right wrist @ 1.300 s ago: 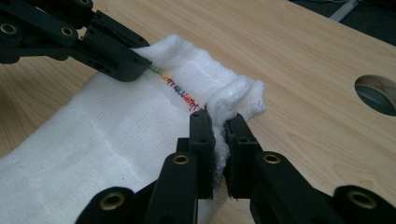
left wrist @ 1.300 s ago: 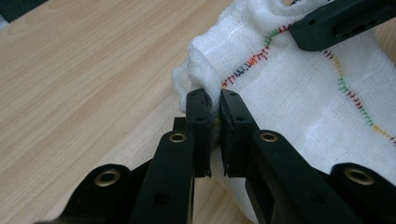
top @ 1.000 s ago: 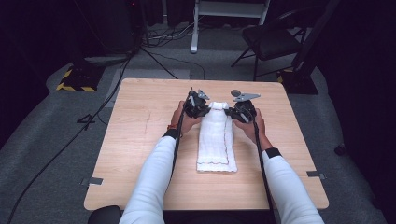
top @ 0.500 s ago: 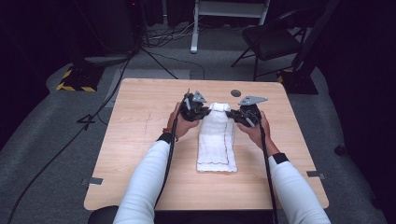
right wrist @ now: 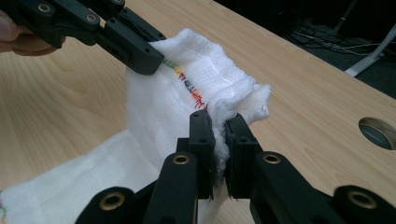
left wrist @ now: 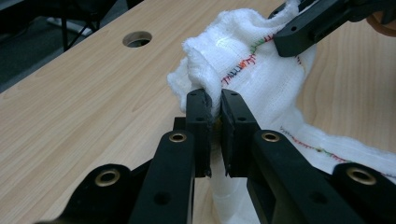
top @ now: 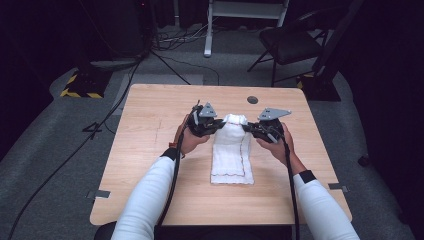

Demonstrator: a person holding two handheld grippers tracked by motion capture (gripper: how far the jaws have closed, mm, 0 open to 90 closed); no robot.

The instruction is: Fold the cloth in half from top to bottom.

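A white folded cloth (top: 231,152) with coloured stitching lies lengthwise in the middle of the wooden table (top: 150,125). Its far end is lifted off the wood. My left gripper (top: 216,126) is shut on the cloth's far left corner, and in the left gripper view the cloth (left wrist: 243,70) bunches between that gripper's (left wrist: 214,102) jaws. My right gripper (top: 248,128) is shut on the far right corner; the right gripper view has the cloth (right wrist: 187,93) pinched by the gripper (right wrist: 219,122). The near end of the cloth rests flat.
A round hole (top: 252,100) sits in the table near its far edge, right of centre. Beyond the table stand a black chair (top: 295,45), a white stand (top: 240,15) and floor cables (top: 165,60). Bare wood lies on both sides of the cloth.
Both grippers have drawn toward me and risen slightly, lifting the cloth's far end off the table and starting to carry it back over the rest.
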